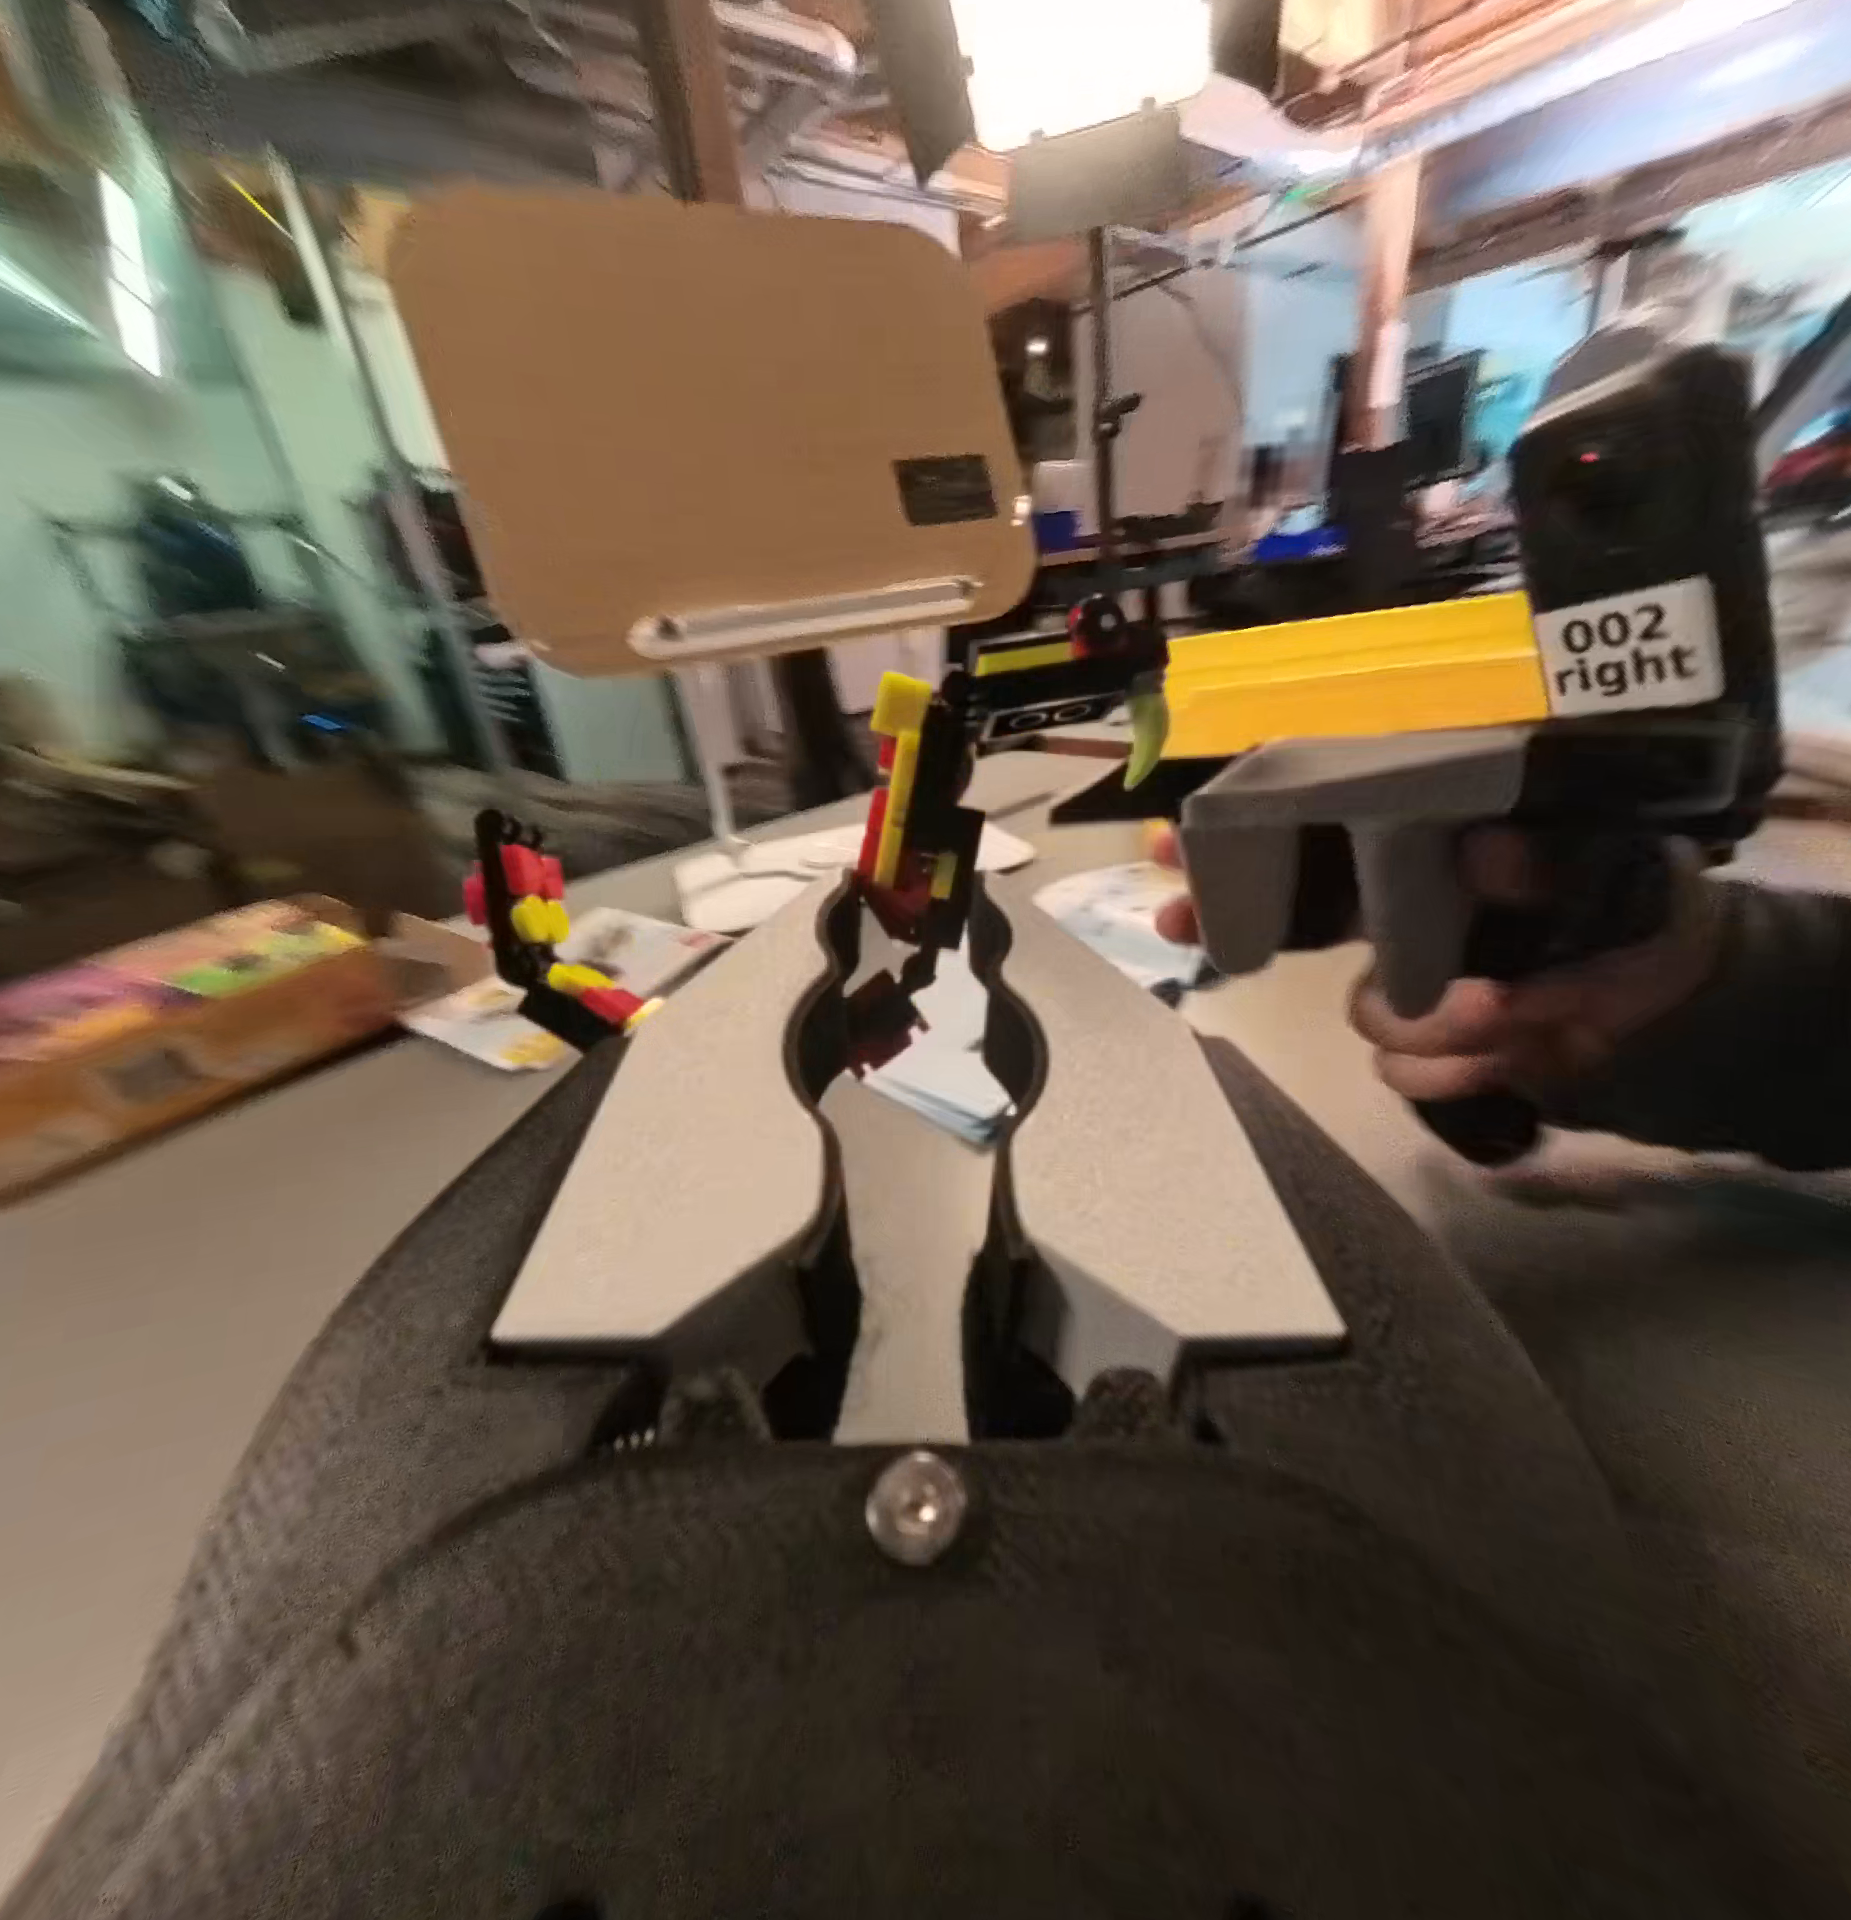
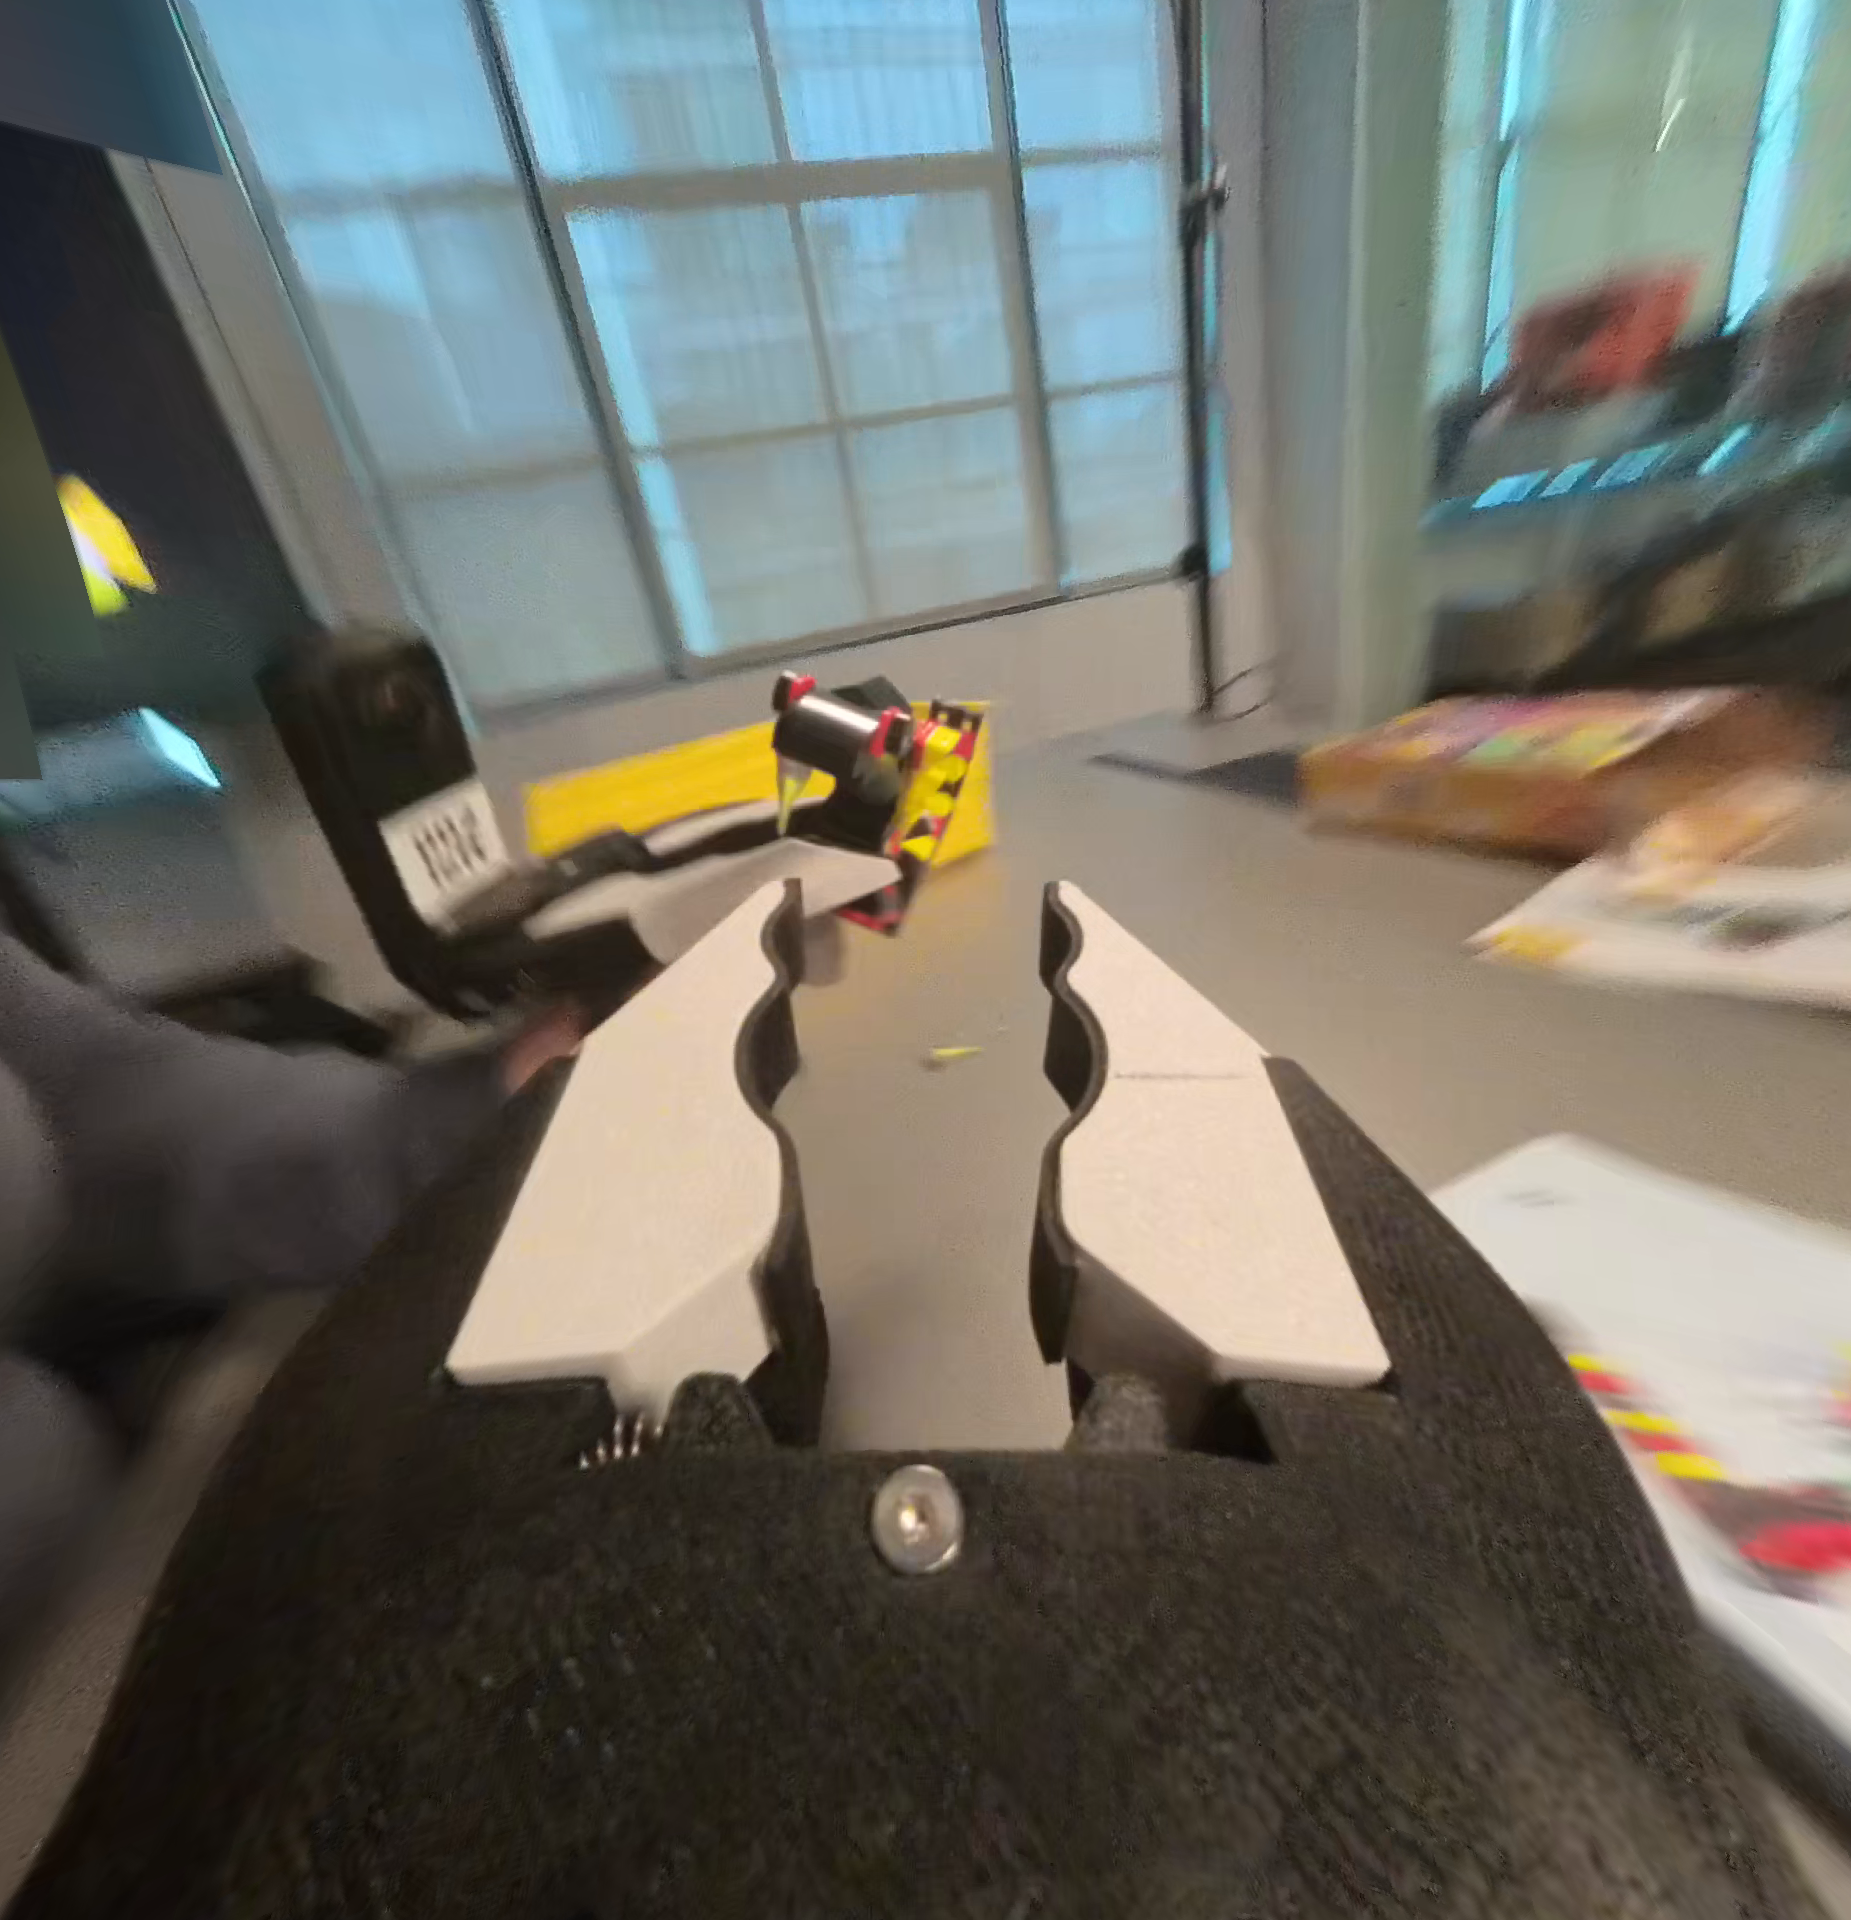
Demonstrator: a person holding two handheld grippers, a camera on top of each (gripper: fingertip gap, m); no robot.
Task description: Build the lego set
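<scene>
My left gripper (image 1: 913, 899) is shut on a black, red and yellow lego model (image 1: 926, 800) and holds it upright above the grey table (image 1: 225, 1195). The model's black head (image 1: 1056, 675) with a green fang points right. A black, red and yellow limb (image 1: 542, 935) shows past my left finger. My right gripper (image 1: 1097, 790) comes in from the right, close to the head. In the right wrist view my right gripper (image 2: 916, 904) is open and empty, and the model (image 2: 869, 790) sits just beyond its fingertips in the left gripper (image 2: 692, 873).
A tan tablet (image 1: 692, 416) on a white stand is behind the model. A colourful box (image 1: 121, 1039) lies at the left, with instruction sheets (image 1: 630, 966) and a blue paper stack (image 1: 952, 1060) nearby. A small yellow-green piece (image 2: 952, 1055) lies on the table. A booklet (image 2: 1679, 1403) lies at the right.
</scene>
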